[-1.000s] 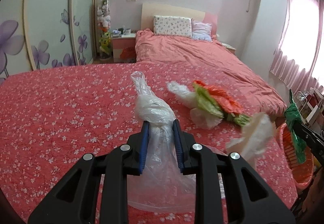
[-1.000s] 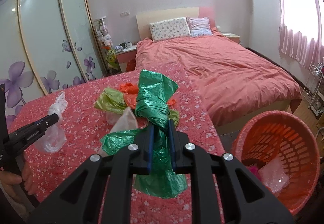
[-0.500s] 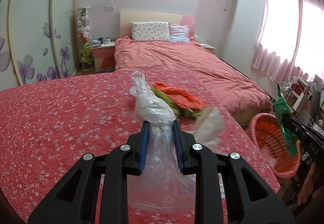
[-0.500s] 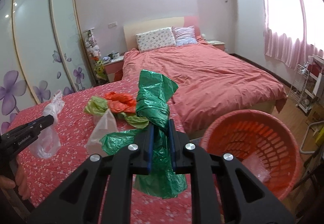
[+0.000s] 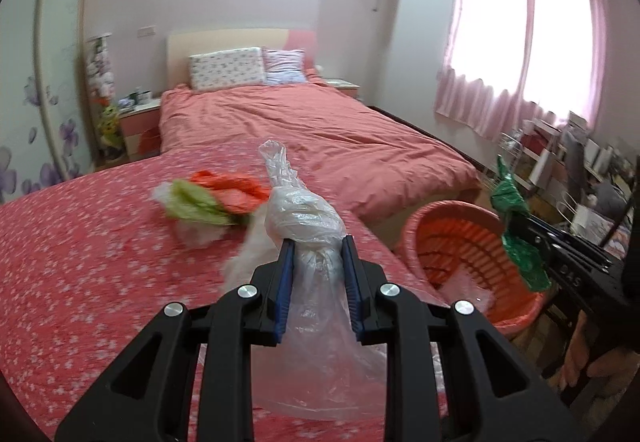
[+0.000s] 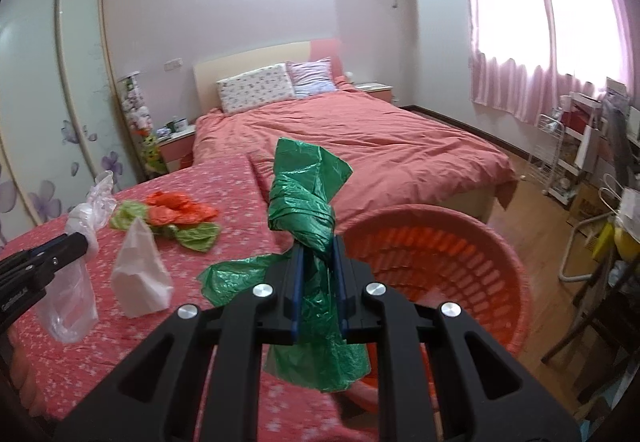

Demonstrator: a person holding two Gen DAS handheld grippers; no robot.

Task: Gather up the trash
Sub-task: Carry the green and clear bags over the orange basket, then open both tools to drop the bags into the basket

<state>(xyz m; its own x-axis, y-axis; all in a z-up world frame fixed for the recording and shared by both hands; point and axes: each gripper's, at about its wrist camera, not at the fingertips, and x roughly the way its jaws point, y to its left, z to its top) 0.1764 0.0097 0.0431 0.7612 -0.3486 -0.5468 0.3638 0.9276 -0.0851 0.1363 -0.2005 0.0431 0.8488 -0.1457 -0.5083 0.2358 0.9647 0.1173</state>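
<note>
While the left tongs (image 5: 318, 262) pinch a clear plastic bag (image 5: 304, 210) above the floral bedspread (image 5: 100, 262), the right tongs (image 6: 316, 266) pinch a green plastic bag (image 6: 304, 202) just beside the orange basket (image 6: 460, 254); orange and green bags (image 6: 176, 210) lie on the bedspread.

Grippers black with blue pads (image 5: 285, 284): left (image 5: 317, 256) holds clear bag (image 5: 308, 210), right (image 6: 316, 258) green bag (image 6: 304, 198). Basket (image 6: 500, 254) orange; cloth (image 5: 100, 242) red with small white flowers. On it: orange (image 6: 176, 204), lime (image 6: 200, 236) and white (image 6: 140, 270) bags.
</note>
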